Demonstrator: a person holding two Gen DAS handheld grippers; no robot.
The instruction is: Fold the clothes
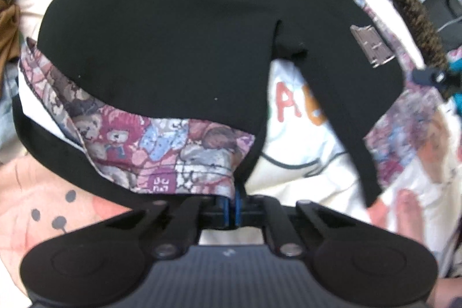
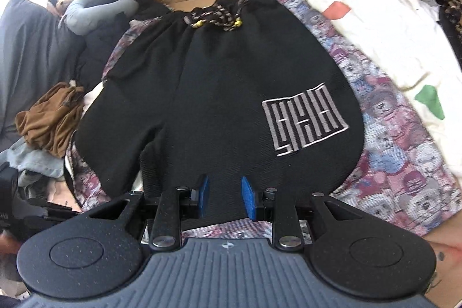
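Cream "A"-lettered bedding [image 1: 291, 134] bears black shorts [image 1: 173, 33]; left gripper [image 1: 233, 202] clenches their hem, right gripper [image 2: 224, 197] released.

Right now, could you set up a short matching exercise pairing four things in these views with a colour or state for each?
Things:
1. left gripper
2. right gripper
3. shorts
4. crumpled garment

States:
A. brown
B. black with patchwork side panels
C. jaws apart over a leg hem
D. jaws together at a leg hem

Pairs: 1-D, 2-C, 3-B, 4-A
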